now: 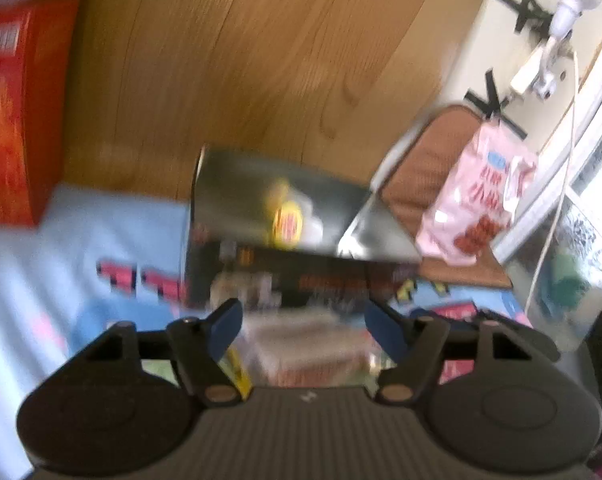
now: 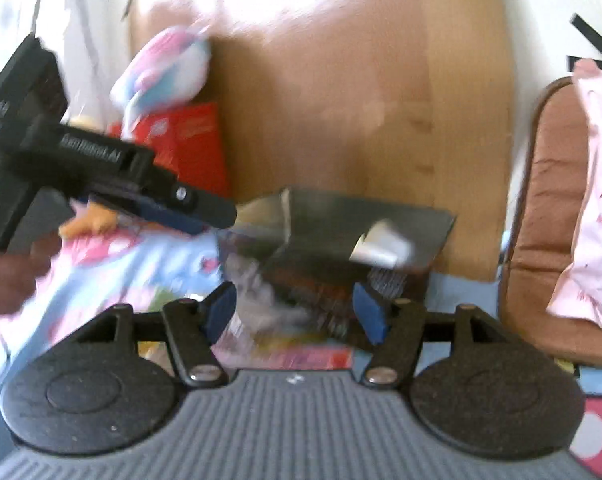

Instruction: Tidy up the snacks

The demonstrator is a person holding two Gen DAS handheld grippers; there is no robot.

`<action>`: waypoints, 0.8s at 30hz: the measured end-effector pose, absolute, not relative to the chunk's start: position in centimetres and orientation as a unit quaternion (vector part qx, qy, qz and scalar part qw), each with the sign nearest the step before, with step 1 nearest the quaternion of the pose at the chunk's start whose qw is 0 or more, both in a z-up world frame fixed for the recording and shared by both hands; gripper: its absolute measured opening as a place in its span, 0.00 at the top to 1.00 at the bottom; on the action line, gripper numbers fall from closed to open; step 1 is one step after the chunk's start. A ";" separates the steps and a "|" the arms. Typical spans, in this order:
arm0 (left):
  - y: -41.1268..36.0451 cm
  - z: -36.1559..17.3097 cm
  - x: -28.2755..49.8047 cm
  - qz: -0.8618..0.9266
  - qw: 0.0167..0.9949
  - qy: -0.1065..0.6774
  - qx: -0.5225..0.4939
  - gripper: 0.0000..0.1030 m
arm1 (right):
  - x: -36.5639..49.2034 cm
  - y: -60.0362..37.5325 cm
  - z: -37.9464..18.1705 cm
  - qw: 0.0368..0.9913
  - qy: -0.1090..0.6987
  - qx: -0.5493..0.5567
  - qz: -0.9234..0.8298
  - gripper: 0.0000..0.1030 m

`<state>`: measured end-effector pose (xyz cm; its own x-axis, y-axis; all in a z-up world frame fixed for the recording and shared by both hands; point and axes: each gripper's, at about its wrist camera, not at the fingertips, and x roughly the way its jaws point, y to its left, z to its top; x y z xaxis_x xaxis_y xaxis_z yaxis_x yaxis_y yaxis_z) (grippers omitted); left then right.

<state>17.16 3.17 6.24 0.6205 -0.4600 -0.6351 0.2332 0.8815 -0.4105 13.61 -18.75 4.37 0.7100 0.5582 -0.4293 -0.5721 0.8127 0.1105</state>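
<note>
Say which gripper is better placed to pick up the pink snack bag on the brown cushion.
Probably the right: in its view the pink snack bag looms large at its right edge, whereas the left gripper sees it farther off. Both grippers are open and empty.

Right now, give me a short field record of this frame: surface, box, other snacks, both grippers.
surface: light blue patterned cloth against a wooden board
box: dark open box, flaps up, ahead of both grippers
other snacks: pink bag on brown cushion; red box
left gripper: open, empty
right gripper: open, empty
image quality: motion-blurred
</note>
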 end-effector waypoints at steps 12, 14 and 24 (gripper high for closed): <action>3.7 6.4 12.6 -0.200 0.879 0.386 -0.197 0.48 | 12.5 -14.9 4.3 0.916 0.234 -0.051 0.322 0.81; 4.1 7.6 9.9 -0.209 0.884 0.373 -0.191 0.48 | 10.7 -15.4 6.1 0.916 0.217 -0.039 0.334 0.81; 6.7 6.2 2.2 -0.212 0.845 0.451 -0.192 0.42 | 4.0 -15.2 7.2 0.841 0.329 0.054 0.426 0.81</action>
<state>2.22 6.73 6.24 0.5028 -0.5320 -0.6812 0.1858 0.8362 -0.5159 4.01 -15.24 7.18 0.4220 0.7519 -0.5066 -0.6803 0.6319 0.3712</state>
